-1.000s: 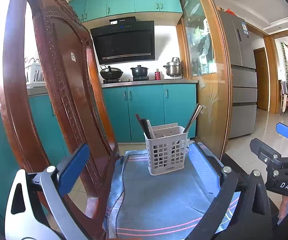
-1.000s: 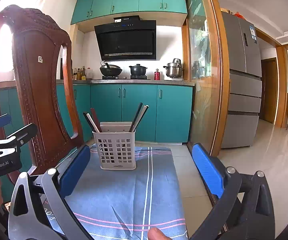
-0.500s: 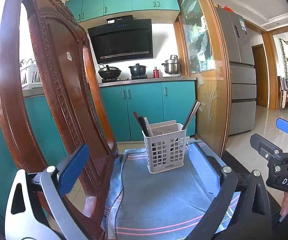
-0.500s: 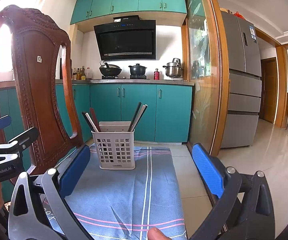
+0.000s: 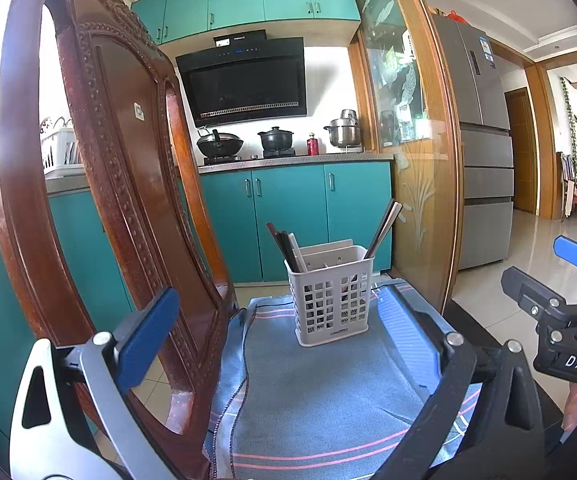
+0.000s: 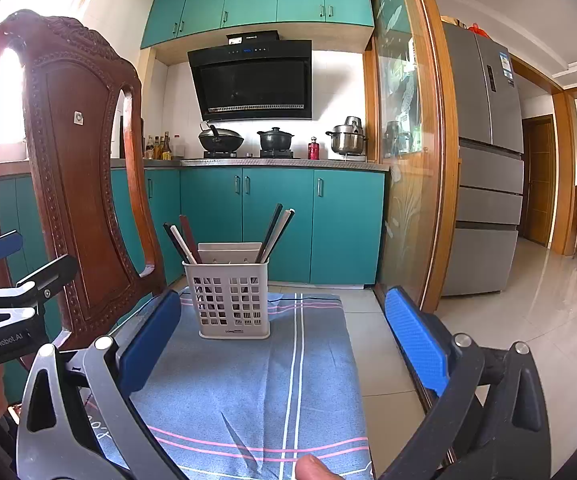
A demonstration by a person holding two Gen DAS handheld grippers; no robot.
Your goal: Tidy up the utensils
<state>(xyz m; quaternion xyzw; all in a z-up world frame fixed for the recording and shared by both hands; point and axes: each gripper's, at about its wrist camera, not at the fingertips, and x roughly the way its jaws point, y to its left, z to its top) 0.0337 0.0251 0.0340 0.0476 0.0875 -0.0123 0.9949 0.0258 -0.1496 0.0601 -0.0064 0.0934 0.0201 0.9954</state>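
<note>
My left hand-held gripper (image 5: 276, 344) and right hand-held gripper (image 6: 280, 344) both hang wide apart, holding nothing. Ahead of them the basket (image 6: 232, 300) stands upright on the blue cloth (image 6: 256, 380), chopsticks (image 6: 274, 232) leaning inside it, beside the chair (image 5: 128, 184).

A carved wooden chair (image 6: 76, 168) stands left of a blue striped cloth (image 6: 248, 384). Behind, a wok (image 6: 221, 139), black pot (image 6: 274, 138) and steel pot (image 6: 347, 137) sit on the teal-cabinet counter (image 6: 280, 163); a grey fridge (image 6: 484, 160) stands right.
</note>
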